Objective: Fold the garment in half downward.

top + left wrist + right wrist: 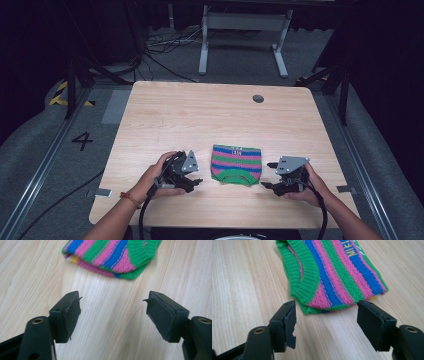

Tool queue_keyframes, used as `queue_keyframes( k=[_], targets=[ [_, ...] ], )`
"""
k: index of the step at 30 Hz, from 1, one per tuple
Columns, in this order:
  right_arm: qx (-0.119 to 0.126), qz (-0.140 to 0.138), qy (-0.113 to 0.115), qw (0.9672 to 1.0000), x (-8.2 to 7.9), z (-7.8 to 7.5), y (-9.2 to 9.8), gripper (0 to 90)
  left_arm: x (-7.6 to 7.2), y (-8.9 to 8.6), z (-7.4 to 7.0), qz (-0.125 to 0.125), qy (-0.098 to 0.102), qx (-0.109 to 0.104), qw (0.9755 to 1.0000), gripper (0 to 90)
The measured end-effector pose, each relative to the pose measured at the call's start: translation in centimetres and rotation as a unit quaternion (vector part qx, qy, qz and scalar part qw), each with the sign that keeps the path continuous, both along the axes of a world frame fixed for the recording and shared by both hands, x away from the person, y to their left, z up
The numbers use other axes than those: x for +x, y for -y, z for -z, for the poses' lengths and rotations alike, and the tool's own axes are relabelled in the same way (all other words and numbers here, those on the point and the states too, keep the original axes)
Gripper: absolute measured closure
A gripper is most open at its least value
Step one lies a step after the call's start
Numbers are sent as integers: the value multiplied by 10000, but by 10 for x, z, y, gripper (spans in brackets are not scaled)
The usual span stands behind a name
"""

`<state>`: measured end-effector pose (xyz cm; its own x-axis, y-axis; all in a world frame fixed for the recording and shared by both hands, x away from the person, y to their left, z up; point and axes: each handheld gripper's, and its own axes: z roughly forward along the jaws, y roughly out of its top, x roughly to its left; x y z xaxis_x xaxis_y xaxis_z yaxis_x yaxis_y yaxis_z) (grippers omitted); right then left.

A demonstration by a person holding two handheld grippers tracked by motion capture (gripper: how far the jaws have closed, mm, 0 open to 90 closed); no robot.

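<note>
A lab: floor rails (35, 175), loose cables (160, 47), dark curtains.

Left gripper (112, 300) held over the light wood worktop (30, 277), its two black jaws rising from the bottom edge and standing wide apart, nothing between them, just bare wood grain. Pads look worn, with frayed bits at the tips. Ahead of the jaws, at the top of the frame, lies a folded knit garment (112, 255), striped green, pink and blue, with a green ribbed edge and a bit of yellow at its left corner. Garment flat on the worktop, clear of both jaws.
</note>
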<state>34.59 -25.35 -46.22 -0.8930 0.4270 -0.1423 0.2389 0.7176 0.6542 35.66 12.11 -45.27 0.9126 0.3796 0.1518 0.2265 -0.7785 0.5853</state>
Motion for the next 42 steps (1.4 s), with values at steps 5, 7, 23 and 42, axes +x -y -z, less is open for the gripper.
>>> queue_keyframes(
  k=[5, 7, 23, 42],
  targets=[
    [-48, 125, -35, 9999, -6, 0, 17, 297, -6, -21, 4, -222, 45, 55, 9997, 238],
    [32, 206, -83, 9997, -9, 1, 26, 285, -9, -30, 5, -269, 51, 31, 9996, 233],
    [205, 916, 25, 9956, -26, 8, 91, 270, -12, -79, 15, -597, -119, -276, 9978, 225],
    [581, 1755, -121, 9827, -39, 28, 139, 255, -25, -129, 34, -1037, -418, -500, 9925, 205]
  ],
)
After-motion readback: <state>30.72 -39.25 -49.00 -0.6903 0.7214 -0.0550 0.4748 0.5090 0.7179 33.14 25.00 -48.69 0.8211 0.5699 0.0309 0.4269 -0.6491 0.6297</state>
